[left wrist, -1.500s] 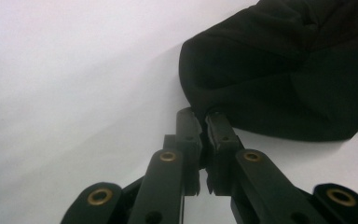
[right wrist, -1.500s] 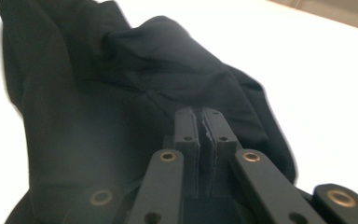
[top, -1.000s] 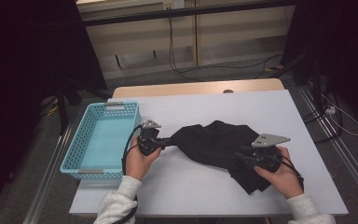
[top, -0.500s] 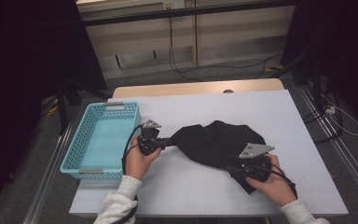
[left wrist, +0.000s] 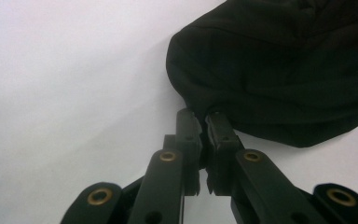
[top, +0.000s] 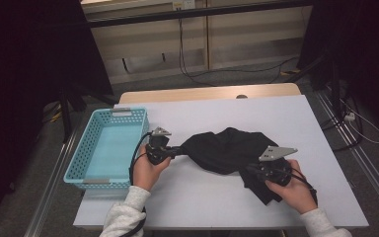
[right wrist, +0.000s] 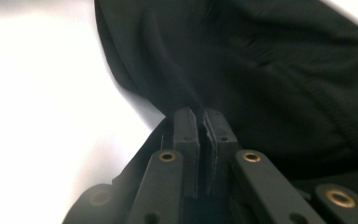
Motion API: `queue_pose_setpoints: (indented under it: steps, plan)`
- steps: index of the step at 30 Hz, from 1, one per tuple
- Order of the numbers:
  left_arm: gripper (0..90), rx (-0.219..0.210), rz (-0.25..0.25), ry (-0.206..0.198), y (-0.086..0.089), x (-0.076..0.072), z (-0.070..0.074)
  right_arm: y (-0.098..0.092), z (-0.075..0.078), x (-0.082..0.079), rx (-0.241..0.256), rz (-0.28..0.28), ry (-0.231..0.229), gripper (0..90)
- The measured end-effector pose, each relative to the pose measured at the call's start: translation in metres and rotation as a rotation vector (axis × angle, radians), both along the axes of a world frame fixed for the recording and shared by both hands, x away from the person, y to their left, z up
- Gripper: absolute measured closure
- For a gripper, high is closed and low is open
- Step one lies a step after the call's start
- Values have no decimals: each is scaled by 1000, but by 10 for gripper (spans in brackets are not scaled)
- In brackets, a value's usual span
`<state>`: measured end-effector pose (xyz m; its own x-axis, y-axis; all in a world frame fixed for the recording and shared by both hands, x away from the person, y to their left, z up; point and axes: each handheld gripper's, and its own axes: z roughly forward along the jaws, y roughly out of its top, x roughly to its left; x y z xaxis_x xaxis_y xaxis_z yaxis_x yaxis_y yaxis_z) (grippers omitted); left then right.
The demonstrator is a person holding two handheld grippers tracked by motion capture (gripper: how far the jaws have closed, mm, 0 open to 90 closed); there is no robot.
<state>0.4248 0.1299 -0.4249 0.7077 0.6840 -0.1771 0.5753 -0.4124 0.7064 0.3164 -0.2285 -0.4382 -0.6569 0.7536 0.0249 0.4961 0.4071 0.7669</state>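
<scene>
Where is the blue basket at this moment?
In the high view, the blue basket stands at the table's left edge, just left of the left tool that pinches the black cloth.

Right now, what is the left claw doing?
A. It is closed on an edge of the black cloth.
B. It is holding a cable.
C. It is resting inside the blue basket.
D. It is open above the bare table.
A: in the left gripper view, the left claw is pinched shut on an edge of the black cloth, beside the blue basket.
</scene>
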Motion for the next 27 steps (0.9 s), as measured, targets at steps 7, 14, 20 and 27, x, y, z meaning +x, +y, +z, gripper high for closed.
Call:
queue_pose_setpoints:
  steps: [7, 14, 20, 27]
  plan:
    - [850, 15, -21, 14, -7, -1, -5, -22, 13, 6, 47, -141, -102, 869]
    - [849, 24, -10, 19, -7, 0, -10, -30, 0, 17, 23, -175, -59, 820]
    - [848, 23, 6, 19, -4, 1, -10, -33, -1, 16, 41, -182, -46, 781]
    - [847, 12, 10, 17, -2, 1, -6, -33, -3, 12, 75, -155, -32, 628]
